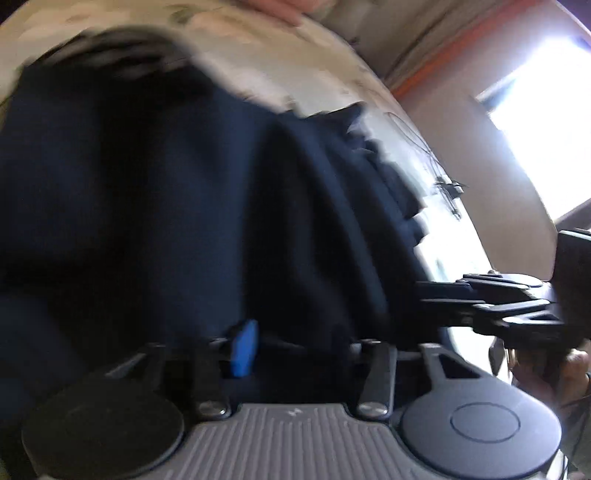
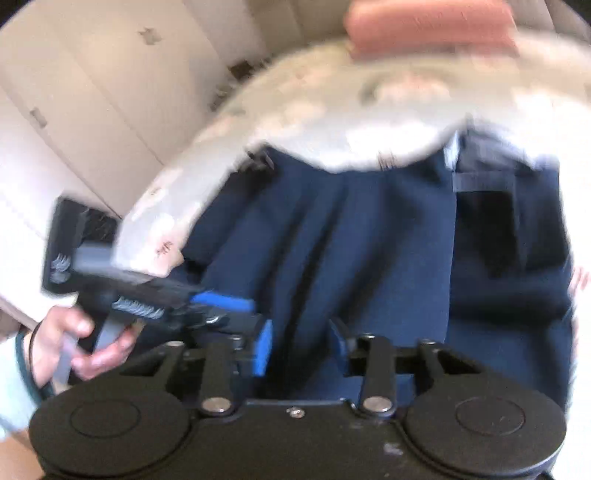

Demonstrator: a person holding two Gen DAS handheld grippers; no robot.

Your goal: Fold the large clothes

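A large navy blue garment (image 1: 184, 206) lies on a bed with a pale floral sheet (image 1: 258, 59) and fills most of both views, also in the right wrist view (image 2: 369, 240). My left gripper (image 1: 291, 343) is buried in the cloth; only one blue pad (image 1: 243, 347) shows, so it seems shut on the garment. My right gripper (image 2: 301, 343) has its blue pads (image 2: 263, 347) on either side of a raised fold of the cloth. The right gripper also shows at the right of the left wrist view (image 1: 498, 302), and the left one at the left of the right wrist view (image 2: 221, 306).
A pink pillow (image 2: 428, 26) lies at the head of the bed. White wardrobe doors (image 2: 92, 92) stand left of the bed. A bright window (image 1: 546, 122) is to the right. A thin dark cable (image 1: 443, 181) lies on the sheet near the garment's edge.
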